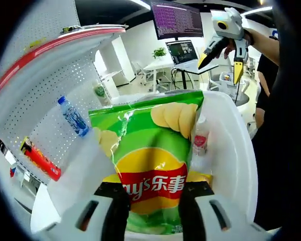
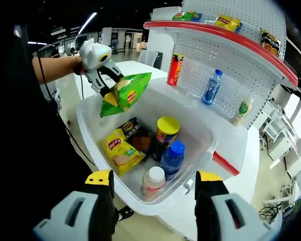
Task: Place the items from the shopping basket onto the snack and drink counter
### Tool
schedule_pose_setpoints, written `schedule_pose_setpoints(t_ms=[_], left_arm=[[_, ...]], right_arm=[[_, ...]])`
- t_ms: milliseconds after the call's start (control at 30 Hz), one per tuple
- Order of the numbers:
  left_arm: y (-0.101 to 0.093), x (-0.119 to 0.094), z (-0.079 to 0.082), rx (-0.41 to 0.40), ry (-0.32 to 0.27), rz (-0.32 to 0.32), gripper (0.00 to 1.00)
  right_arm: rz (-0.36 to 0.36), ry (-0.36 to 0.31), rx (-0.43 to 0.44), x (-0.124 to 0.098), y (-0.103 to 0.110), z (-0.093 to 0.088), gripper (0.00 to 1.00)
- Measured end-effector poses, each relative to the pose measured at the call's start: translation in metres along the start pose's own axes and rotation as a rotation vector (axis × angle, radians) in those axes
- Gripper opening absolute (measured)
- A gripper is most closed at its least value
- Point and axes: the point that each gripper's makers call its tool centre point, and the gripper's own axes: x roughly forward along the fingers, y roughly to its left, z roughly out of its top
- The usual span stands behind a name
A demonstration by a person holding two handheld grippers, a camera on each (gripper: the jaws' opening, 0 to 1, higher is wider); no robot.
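My left gripper (image 1: pixel 153 198) is shut on a green Lay's chip bag (image 1: pixel 150 160), held up above the white shopping basket (image 1: pixel 236 150). In the right gripper view that same bag (image 2: pixel 124 93) hangs from the left gripper (image 2: pixel 106 83) over the basket's far left corner. The basket (image 2: pixel 90 130) holds a yellow chip bag (image 2: pixel 121 149), a dark snack pack (image 2: pixel 133 129), a yellow-lidded can (image 2: pixel 165 134), a blue-capped bottle (image 2: pixel 173 158) and a small white bottle (image 2: pixel 153 183). My right gripper (image 2: pixel 153 188) is open near the basket's front rim, also seen raised as the right gripper (image 1: pixel 221 55).
The white counter (image 2: pixel 190 100) with a pegboard back carries a red tube can (image 2: pixel 174 69), a water bottle (image 2: pixel 211 86) and a small green-label bottle (image 2: pixel 242 111). A red-edged upper shelf (image 2: pixel 226 40) holds snack bags. Desks and monitors (image 1: pixel 176 20) stand behind.
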Motion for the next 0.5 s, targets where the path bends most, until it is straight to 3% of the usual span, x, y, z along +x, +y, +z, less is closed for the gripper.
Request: schedule_pose_setpoints(t_ms=[500], left_arm=[[0.040, -0.043, 0.035, -0.092, -0.161, 0.221, 0.39]], right_arm=[[0.026, 0.006, -0.022, 0.004, 0.002, 0.002, 0.63]])
